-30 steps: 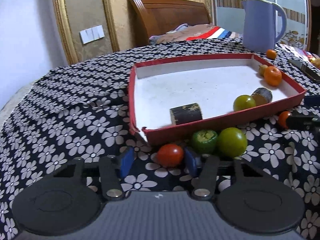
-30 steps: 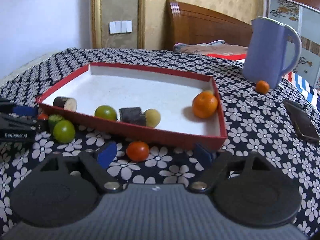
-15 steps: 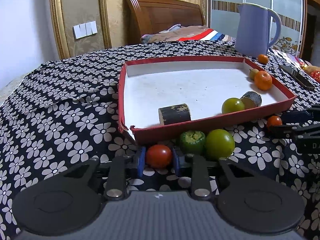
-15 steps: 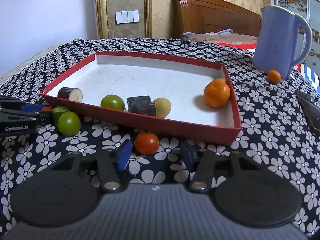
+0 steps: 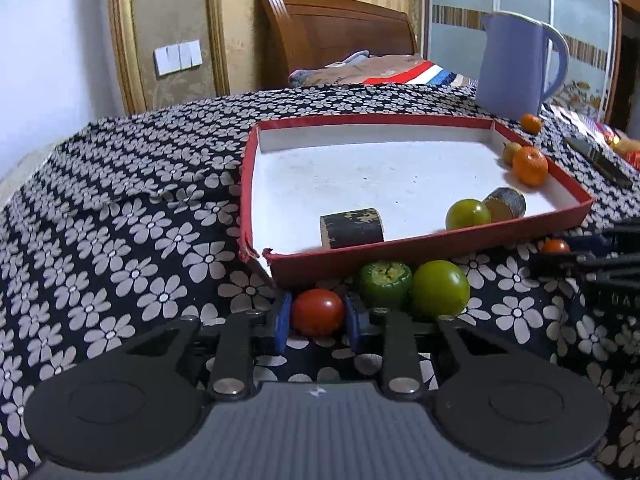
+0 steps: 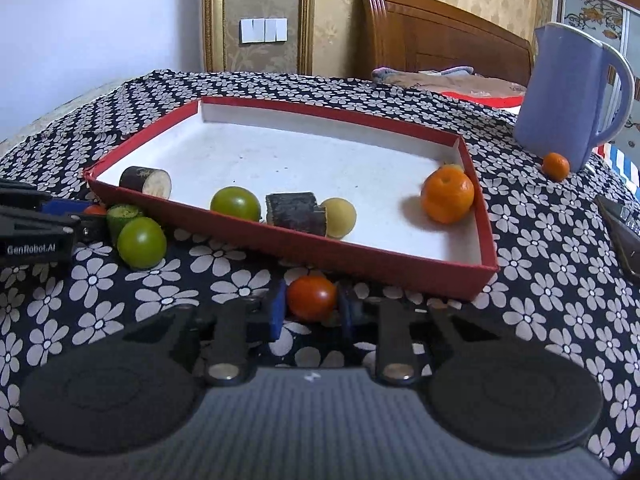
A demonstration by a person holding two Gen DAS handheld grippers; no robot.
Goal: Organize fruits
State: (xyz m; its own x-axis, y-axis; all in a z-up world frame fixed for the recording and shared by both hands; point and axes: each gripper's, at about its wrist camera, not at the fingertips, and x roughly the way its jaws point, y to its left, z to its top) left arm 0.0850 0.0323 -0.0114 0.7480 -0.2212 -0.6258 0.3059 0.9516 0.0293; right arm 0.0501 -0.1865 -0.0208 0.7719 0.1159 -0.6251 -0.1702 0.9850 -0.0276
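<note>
A red-rimmed white tray sits on the flowered cloth. It holds an orange, a green tomato, a yellow fruit and two dark cylinder pieces. My left gripper is shut on a red tomato at the tray's near corner. Beside it lie a cut green piece and a green tomato. My right gripper is shut on another red tomato in front of the tray.
A blue jug stands behind the tray at the right, with a small orange at its foot. A dark phone lies at the right edge. A bed headboard is behind the table.
Both grippers closed on their red tomatoes; the left one half a second earlier than the right. Both views have tilted and shifted slightly.
</note>
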